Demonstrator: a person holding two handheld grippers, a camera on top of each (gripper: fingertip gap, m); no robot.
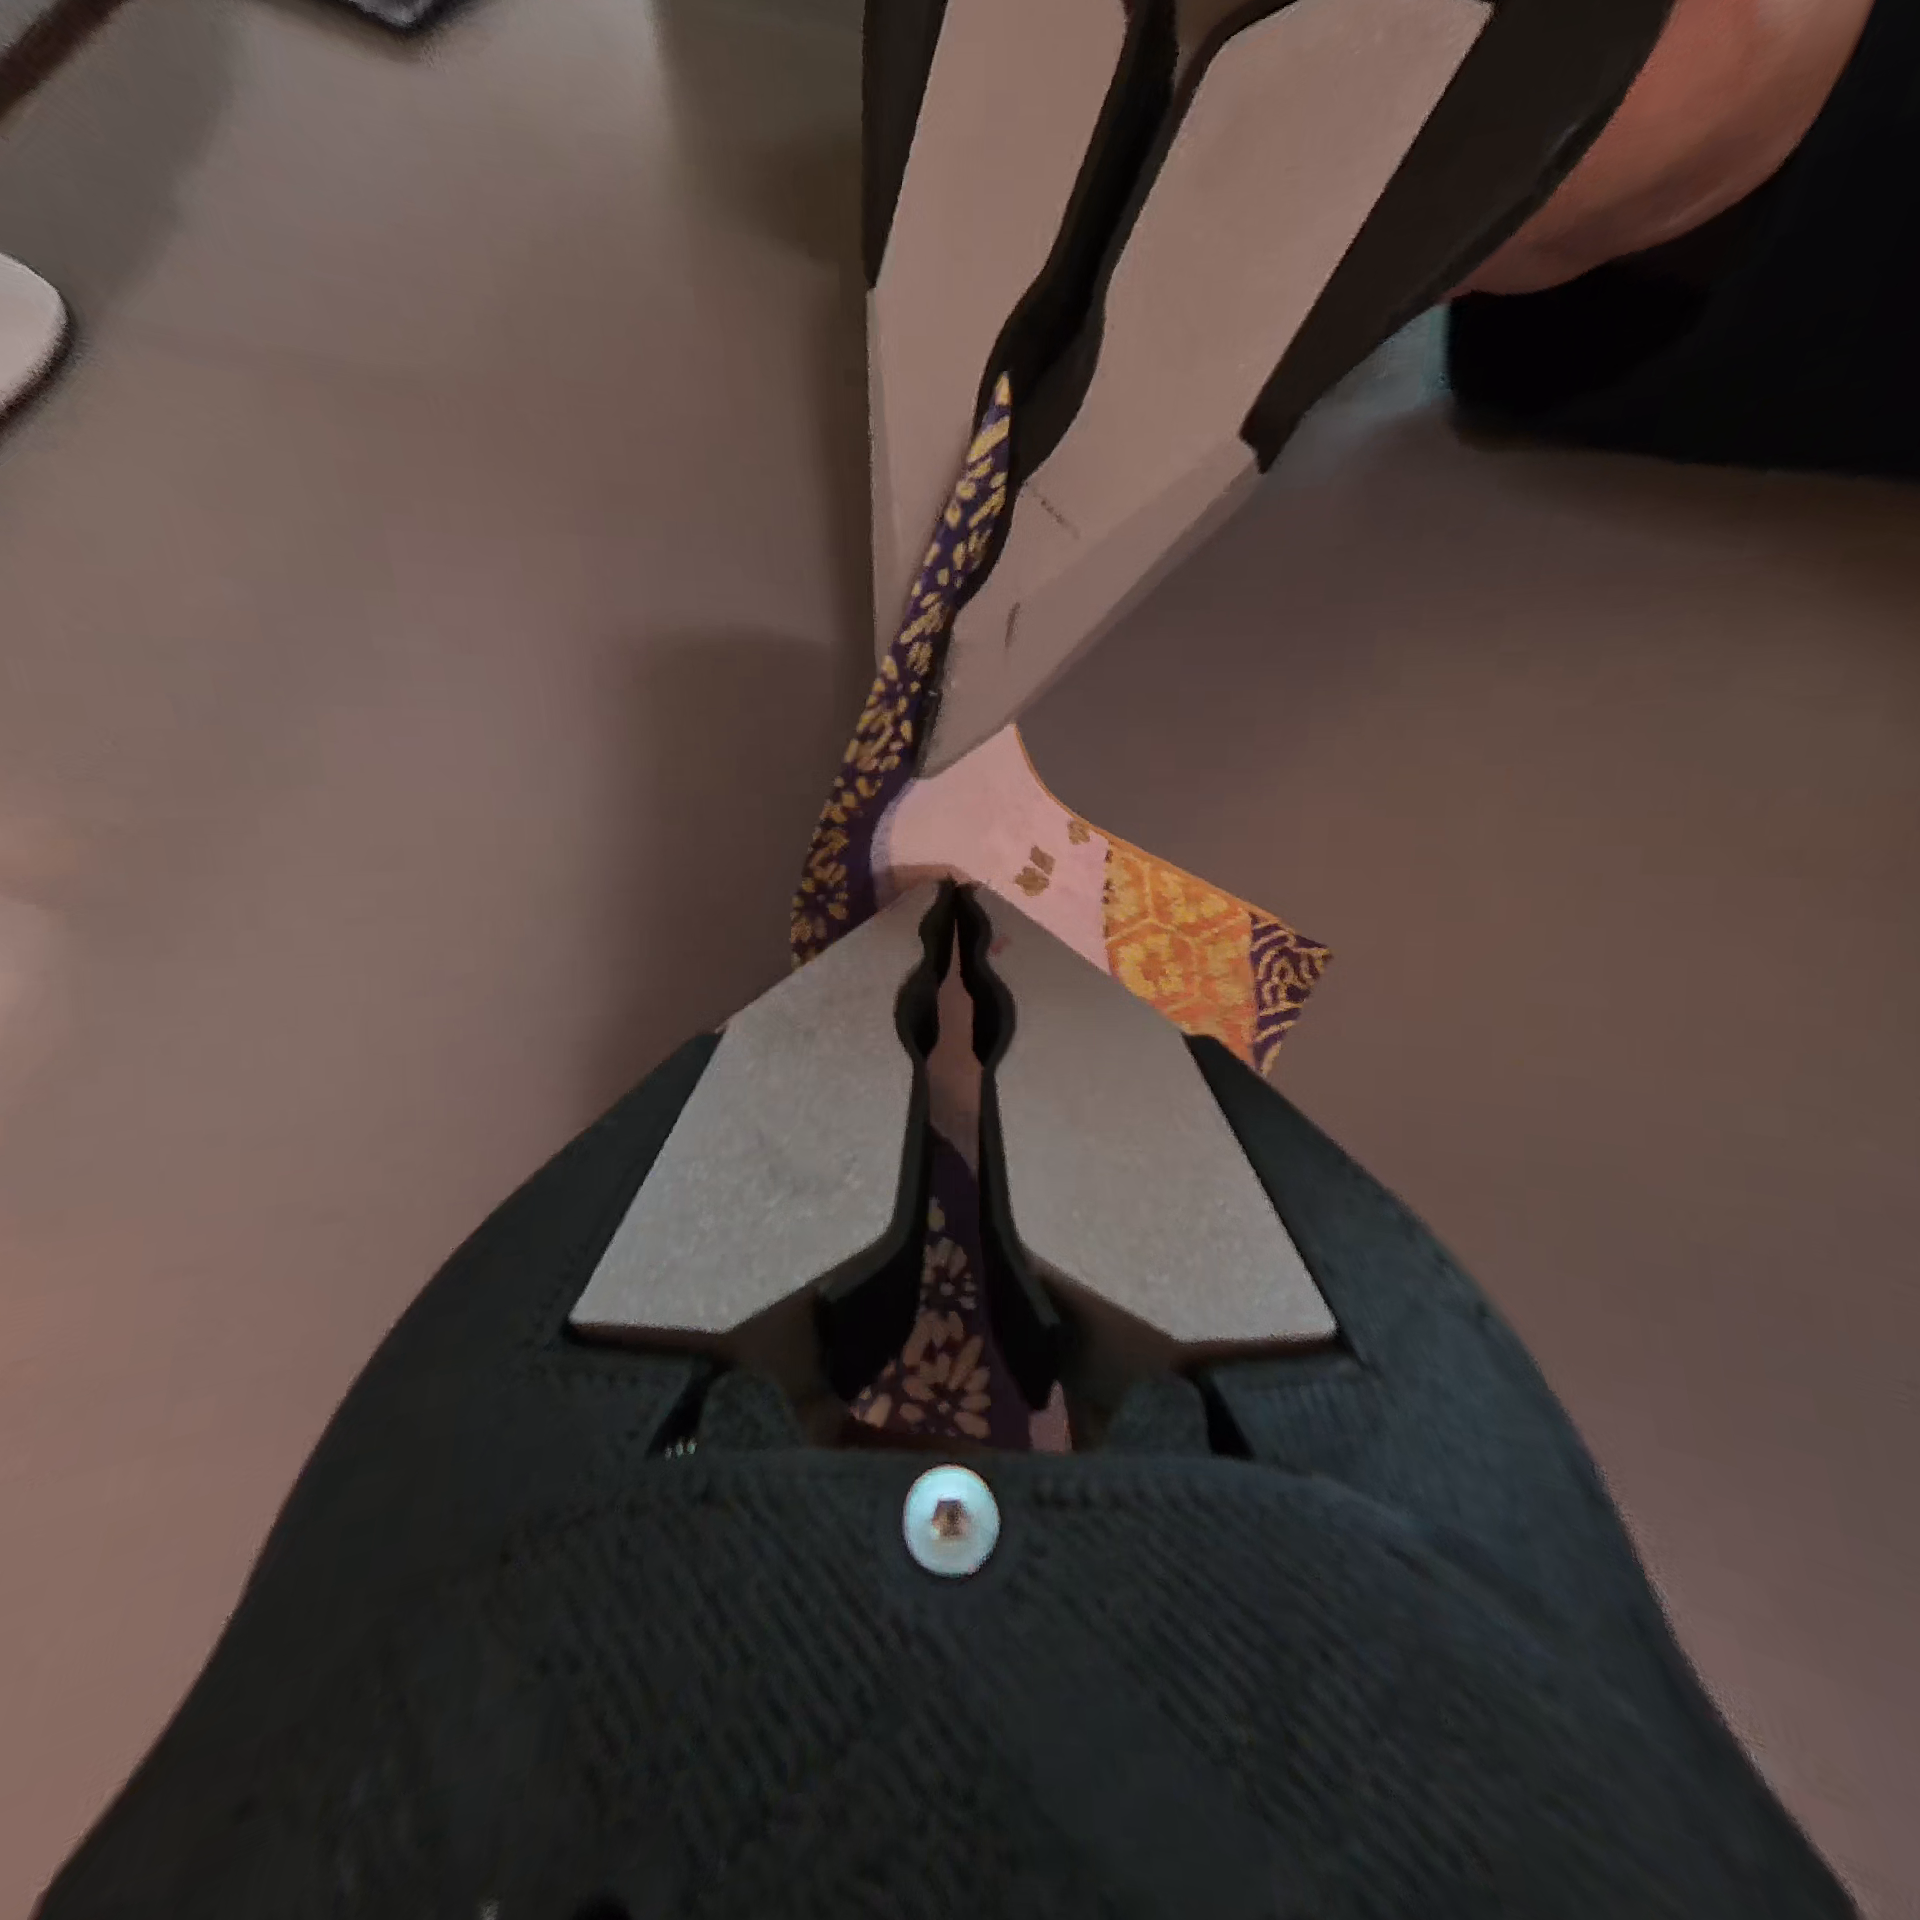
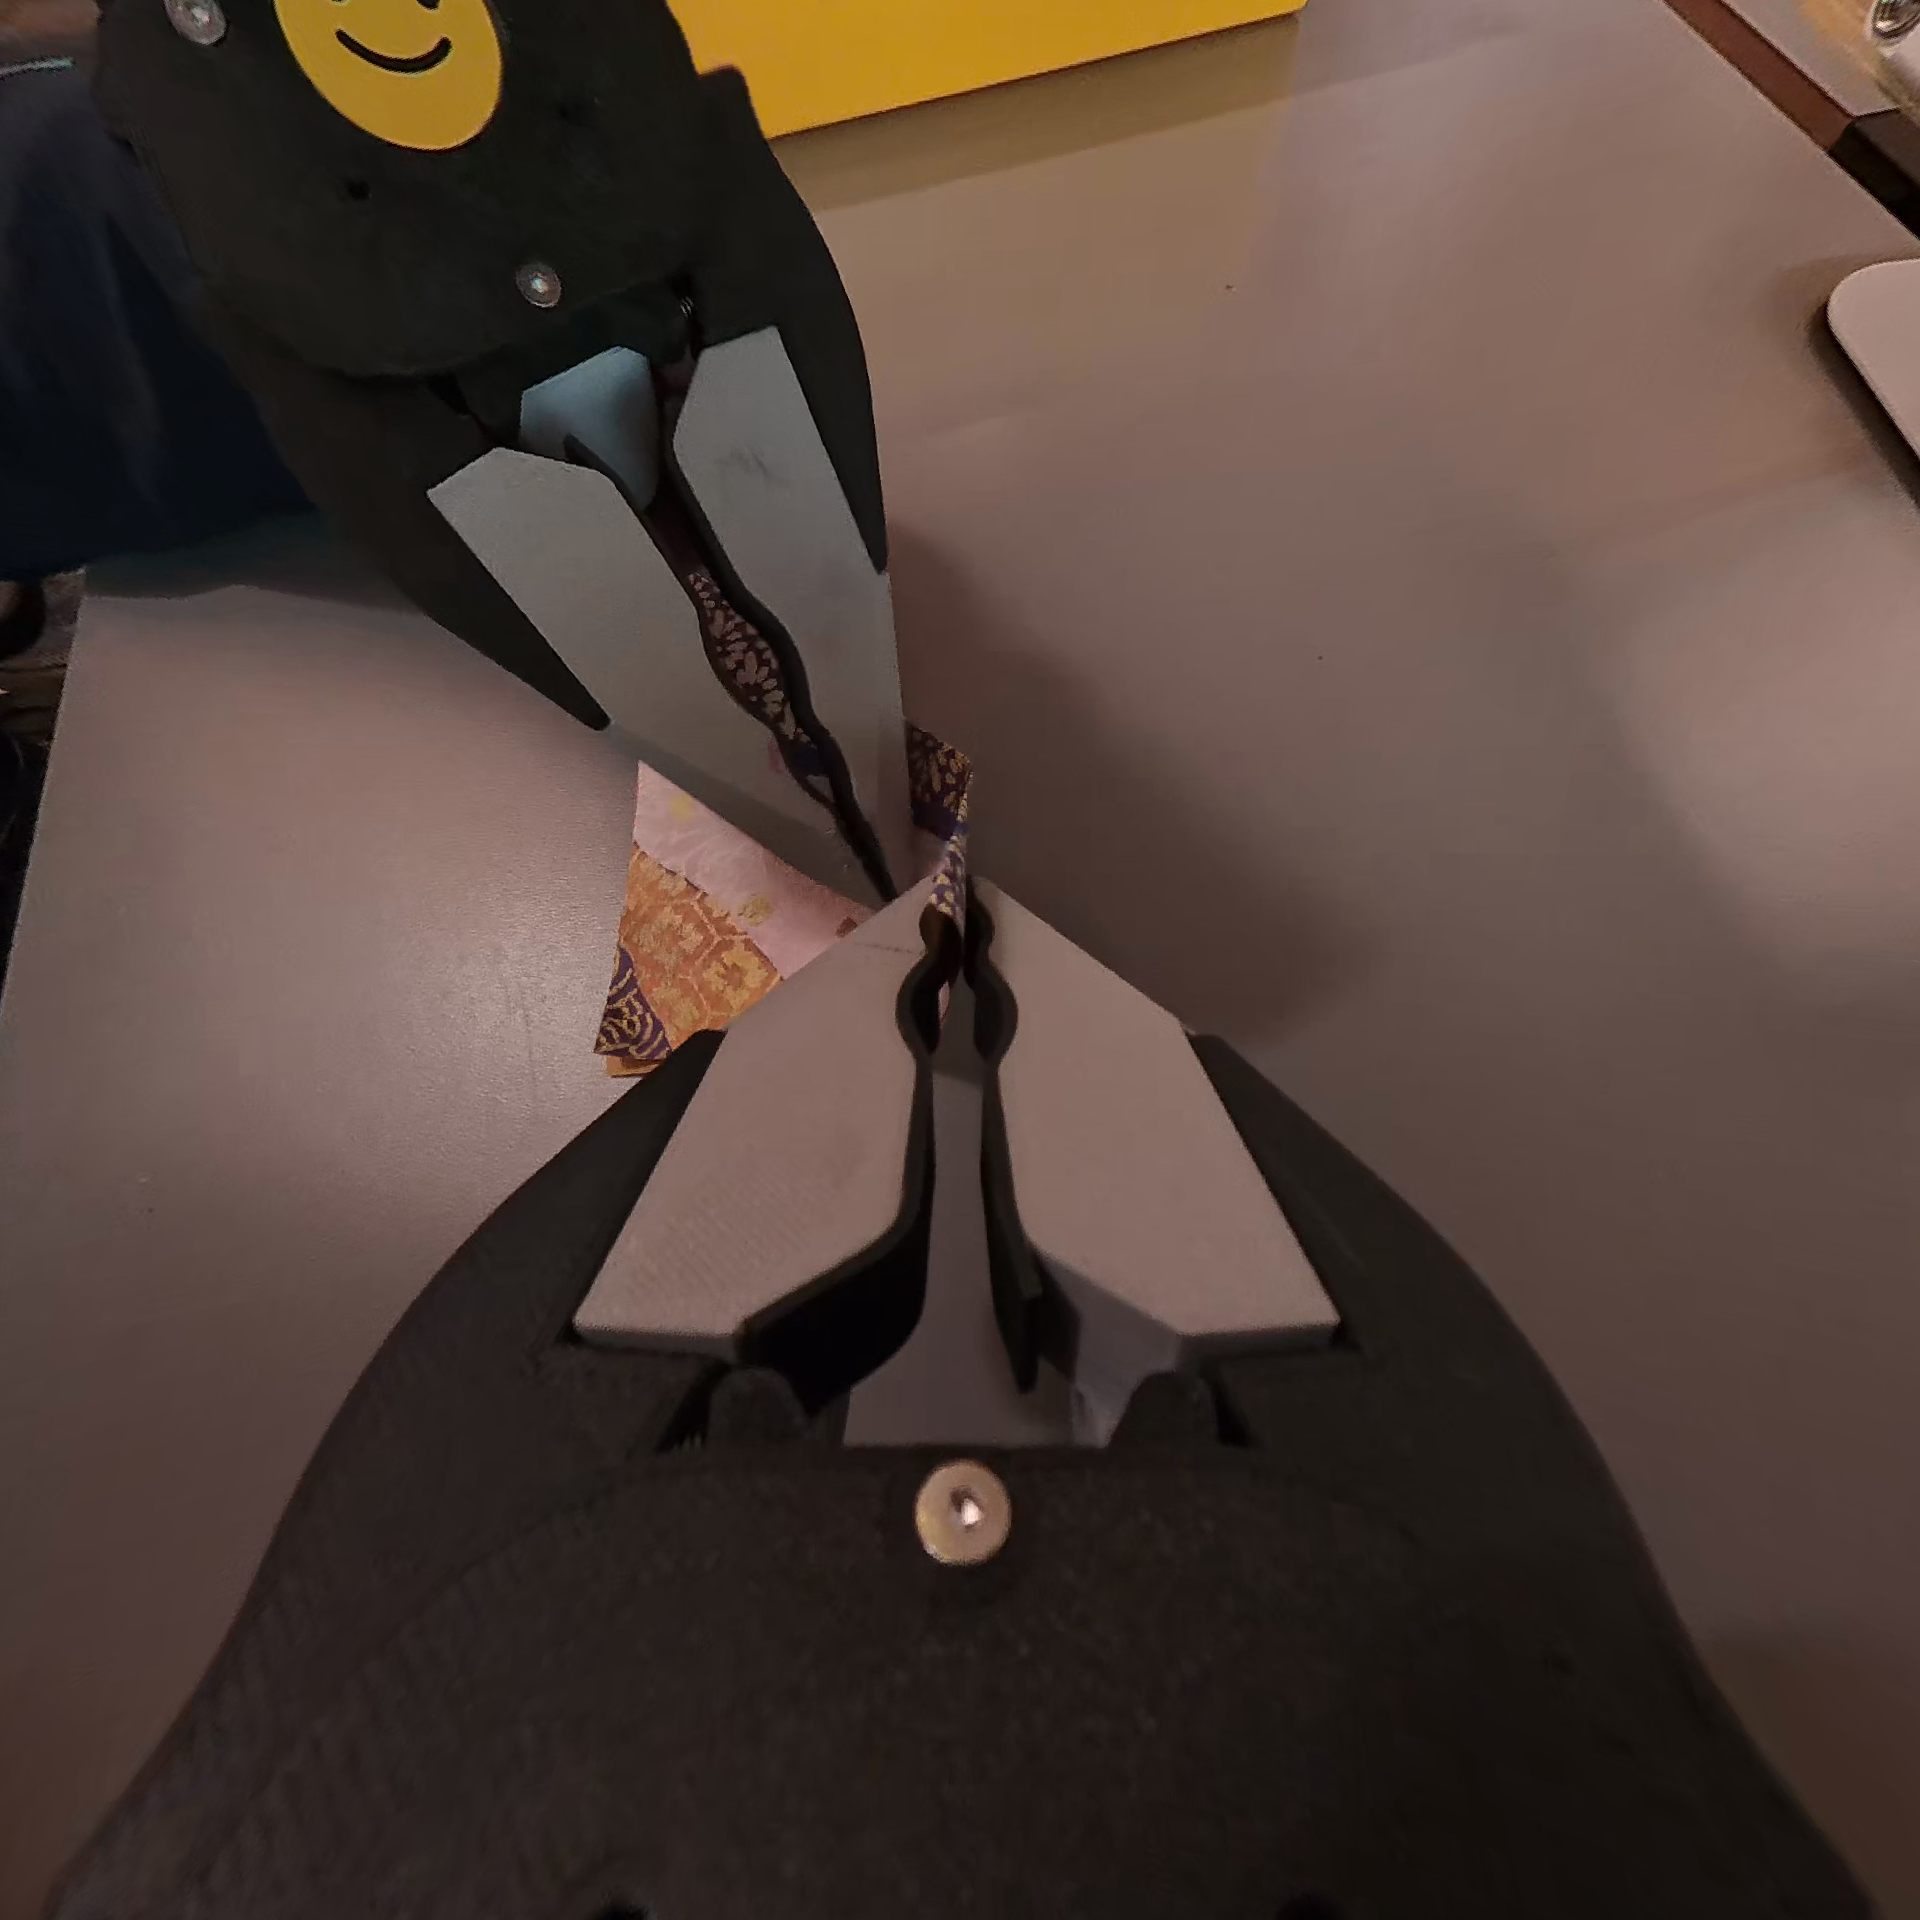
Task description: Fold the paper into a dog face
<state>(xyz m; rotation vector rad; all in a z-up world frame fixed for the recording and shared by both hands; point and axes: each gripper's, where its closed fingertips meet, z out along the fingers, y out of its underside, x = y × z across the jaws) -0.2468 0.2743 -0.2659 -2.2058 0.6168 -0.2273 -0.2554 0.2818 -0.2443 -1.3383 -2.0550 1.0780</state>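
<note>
The patterned paper (image 1: 1174,914), purple, gold, orange and pale pink, is pinched between both grippers just above the grey table. My left gripper (image 1: 951,896) is shut on the paper; a purple strip shows between its fingers. My right gripper (image 1: 925,727) comes in from the top of the left wrist view, shut on a purple and gold flap. In the right wrist view, my right gripper (image 2: 961,909) is shut on the paper's folded edge (image 2: 951,821), and my left gripper (image 2: 878,883) meets it tip to tip. A pink and orange corner (image 2: 686,956) lies to the left.
The grey table (image 2: 1351,727) spreads around the grippers. A yellow box (image 2: 987,42) stands at the far edge. A pale flat object (image 2: 1881,332) lies at the right edge. A person's arm in a dark sleeve (image 1: 1714,208) is at the top right of the left wrist view. Left tips and right tips are each some 35 centimeters from the pale flat object (image 2: 1881,332).
</note>
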